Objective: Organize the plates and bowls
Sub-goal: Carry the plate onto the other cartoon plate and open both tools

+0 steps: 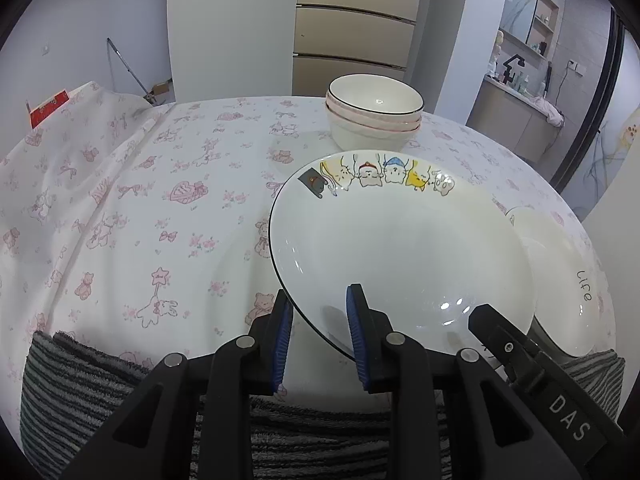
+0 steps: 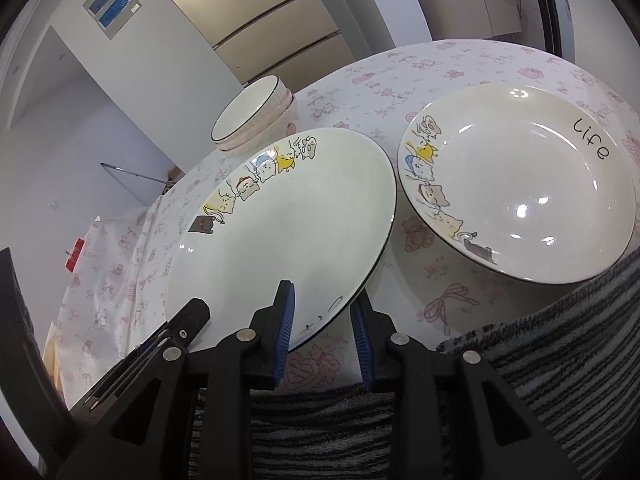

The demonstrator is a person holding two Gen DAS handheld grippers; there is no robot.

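A white cartoon-cat plate (image 1: 400,240) is held tilted above the table; it also shows in the right wrist view (image 2: 280,232). My left gripper (image 1: 320,304) straddles its near-left rim, jaws a plate-rim's width apart, one finger under and one over. My right gripper (image 2: 324,308) straddles its near-right rim the same way. A second cat plate marked "Life" (image 2: 520,184) lies on the table to the right, also in the left wrist view (image 1: 568,280). A stack of white bowls (image 1: 374,110) stands beyond the plates, also in the right wrist view (image 2: 252,116).
The round table (image 1: 160,200) has a pink-print white cloth. A grey striped towel (image 1: 100,380) lies along its near edge, also in the right wrist view (image 2: 560,360). A fridge (image 1: 352,28) stands behind the table.
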